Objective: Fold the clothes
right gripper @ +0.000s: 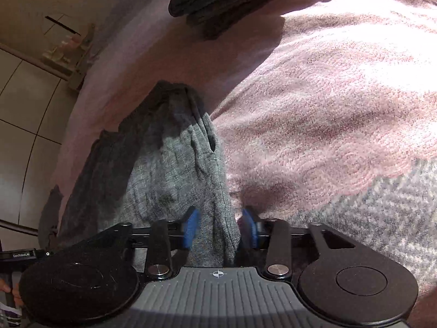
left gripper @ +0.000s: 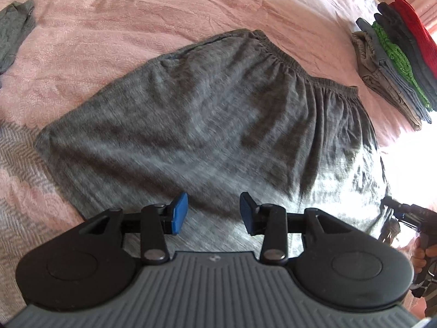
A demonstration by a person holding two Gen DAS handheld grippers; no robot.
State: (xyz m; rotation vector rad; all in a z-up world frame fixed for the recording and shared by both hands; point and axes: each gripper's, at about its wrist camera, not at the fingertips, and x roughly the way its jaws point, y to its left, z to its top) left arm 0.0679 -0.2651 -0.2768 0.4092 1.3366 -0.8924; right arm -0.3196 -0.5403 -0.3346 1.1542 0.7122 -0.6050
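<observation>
"GenRobot.AI" on the black device at left

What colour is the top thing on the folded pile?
Red, seen best in the left wrist view.

pink bedspread, tiled floor.

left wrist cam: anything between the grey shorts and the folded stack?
Nothing: only bare pink blanket separates the grey shorts from the folded stack, seen in the left wrist view.
</observation>
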